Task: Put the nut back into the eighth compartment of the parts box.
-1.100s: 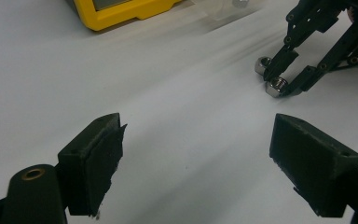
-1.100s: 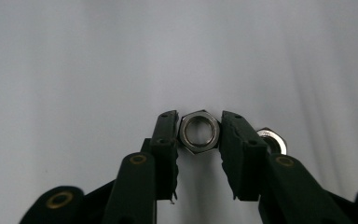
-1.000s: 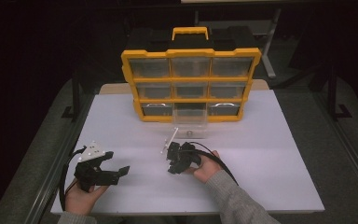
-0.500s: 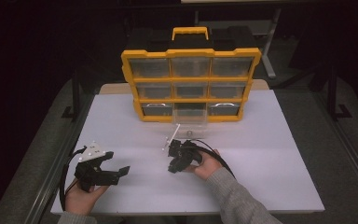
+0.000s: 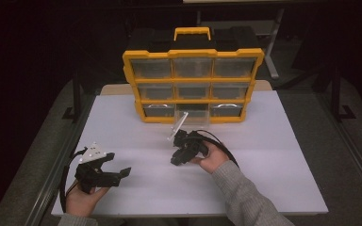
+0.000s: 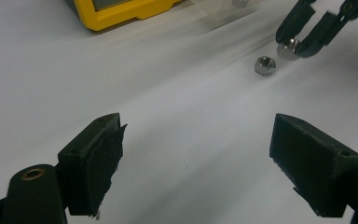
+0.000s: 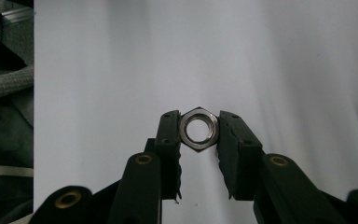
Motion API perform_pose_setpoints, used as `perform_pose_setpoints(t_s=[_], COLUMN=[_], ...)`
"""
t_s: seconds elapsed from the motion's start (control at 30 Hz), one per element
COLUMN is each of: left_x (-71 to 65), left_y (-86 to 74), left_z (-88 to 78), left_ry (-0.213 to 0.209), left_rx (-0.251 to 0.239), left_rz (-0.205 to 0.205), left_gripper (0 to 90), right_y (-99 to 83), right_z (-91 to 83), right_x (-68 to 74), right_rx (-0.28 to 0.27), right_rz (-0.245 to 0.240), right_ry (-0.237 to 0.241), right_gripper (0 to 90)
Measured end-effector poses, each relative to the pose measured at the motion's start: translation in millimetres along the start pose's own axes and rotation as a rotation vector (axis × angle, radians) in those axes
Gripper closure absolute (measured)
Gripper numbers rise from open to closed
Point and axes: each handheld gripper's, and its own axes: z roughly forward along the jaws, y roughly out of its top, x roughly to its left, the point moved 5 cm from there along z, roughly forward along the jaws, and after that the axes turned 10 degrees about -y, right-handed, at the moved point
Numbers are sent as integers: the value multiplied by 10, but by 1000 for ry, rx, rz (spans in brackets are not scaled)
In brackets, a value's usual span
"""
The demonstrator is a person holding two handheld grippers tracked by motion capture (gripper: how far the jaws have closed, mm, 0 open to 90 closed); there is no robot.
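Gripping a steel hex nut (image 7: pixel 198 128) flat-to-flat, the right gripper (image 7: pixel 198 135) has its jaws closed on two opposite faces, bore facing the camera. Sensible hold: parallel flats give the pads full contact, so it shouldn't spin or squirt out.

From the left gripper view, that nut sits just above or on the white table (image 5: pixel 273 155), can't tell which. A second hex nut (image 6: pixel 265 65) lies loose on the table just beside the right gripper's tips, on the side away from the organizer.

Landmark is the yellow parts organizer (image 5: pixel 193 84), standing upright at the far side of the table, handle on top, three rows of clear drawers. The bottom-middle drawer (image 5: pixel 188 118) looks pulled out toward the person; the blur at the top of the left gripper view seems to be its clear front, with something small and metallic inside. My guess is the nuts belong to that drawer. The right gripper works just in front of it, near its open end, so travel either way is short.

Left gripper (image 5: pixel 107 172) is well off to the left of the organizer, near the table's front edge, resting low in the person's left hand (image 5: pixel 82 197). Jaws spread wide, nothing between them. It's aimed toward the nuts, likely just parked out of the way with a view of the work.

Risk as I see it: the loose nut is close enough to get nudged by the right gripper's tips.
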Motion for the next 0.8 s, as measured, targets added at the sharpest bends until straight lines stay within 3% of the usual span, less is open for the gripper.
perform_pose_setpoints(t_s=[0.2, 0.8], left_x=[-3, 0], left_y=[6, 8], left_z=[0, -12], left_ry=[0, 2], left_rx=[-6, -3], left_rz=[-5, -5], left_gripper=[166, 166], right_y=[90, 246], right_z=[-160, -618], right_x=[-100, -394], right_rx=[-46, -85], right_rz=[-6, 32], right_ry=[-7, -58], right_gripper=[691, 692])
